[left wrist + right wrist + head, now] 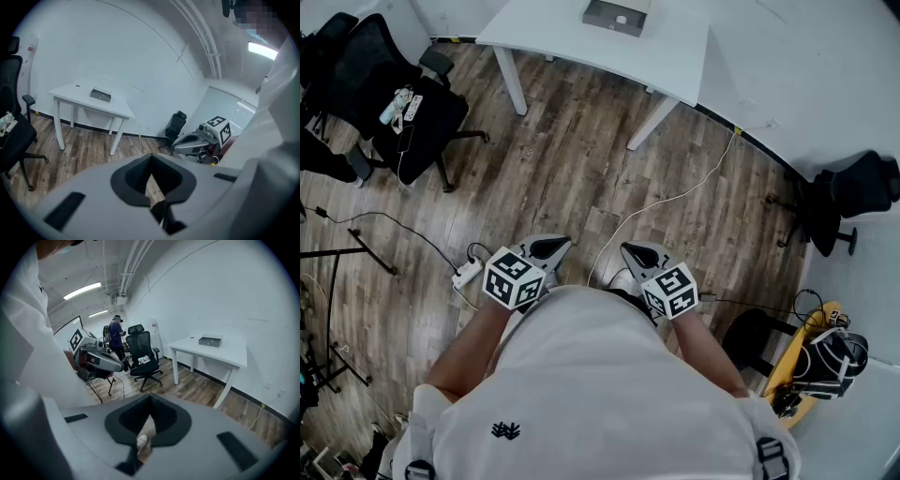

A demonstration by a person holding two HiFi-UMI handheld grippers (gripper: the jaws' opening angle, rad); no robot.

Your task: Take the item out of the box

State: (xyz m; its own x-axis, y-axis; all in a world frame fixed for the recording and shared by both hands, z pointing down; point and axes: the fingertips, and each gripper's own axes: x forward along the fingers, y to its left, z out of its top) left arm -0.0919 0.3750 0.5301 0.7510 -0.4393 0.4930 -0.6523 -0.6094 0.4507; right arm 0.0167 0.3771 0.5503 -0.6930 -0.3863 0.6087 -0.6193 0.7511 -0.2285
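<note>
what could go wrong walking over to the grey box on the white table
1. A thin white cable crosses the wooden floor between the person and the white table, and a white power strip lies by the feet: likely trip hazards.
2. The left gripper and right gripper are both shut; they would need opening before reaching the flat grey box.

Open floor (pixel 572 159) ahead, cable (pixel 661 201) crossing, chair (pixel 394 127) left
</note>
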